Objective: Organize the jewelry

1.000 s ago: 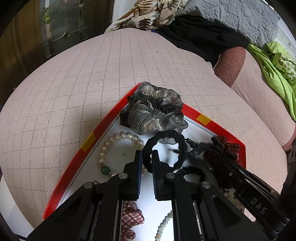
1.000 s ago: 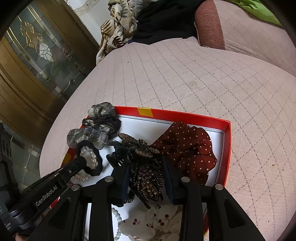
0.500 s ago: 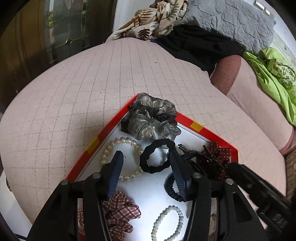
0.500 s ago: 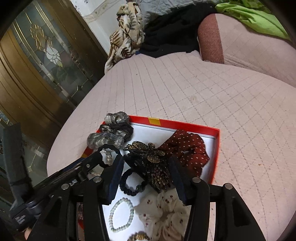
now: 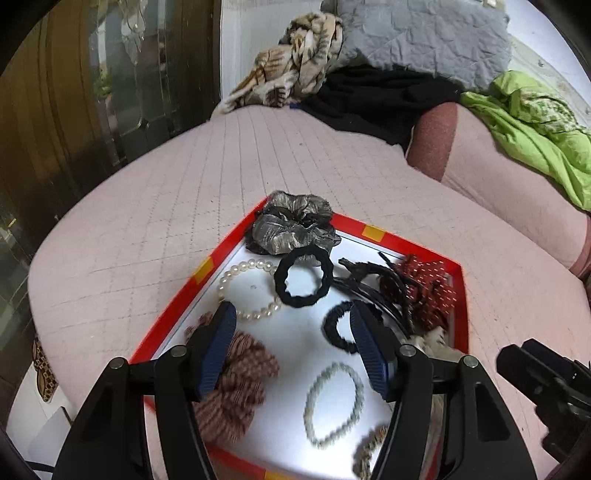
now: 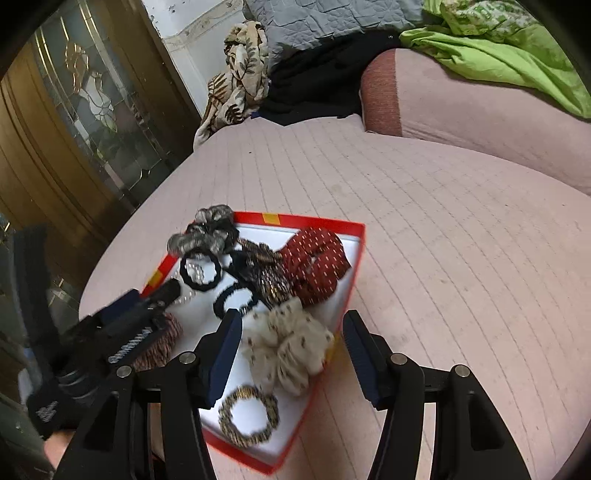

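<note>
Red-rimmed tray (image 5: 376,234), crowded with scrunchies (image 5: 295,225)

A lived-in home sitting room, pink quilted sofa (image 6: 424,229) spreading under everything, clothes and a grey quilt (image 5: 424,33) piling behind, leaded-glass wooden door (image 6: 85,122) standing beside.

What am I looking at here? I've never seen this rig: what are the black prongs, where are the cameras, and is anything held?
No robot: a person holds a two-finger gripper in each hand, each with a fisheye camera looking along its fingers. One picture looks from the left gripper, the other from the right gripper. Both are open and hold nothing. On the pink quilted cushion sits a red-rimmed tray holding a black hair tie, a pearl bracelet, a silver scrunchie, a red dotted scrunchie and a cream scrunchie.
</note>
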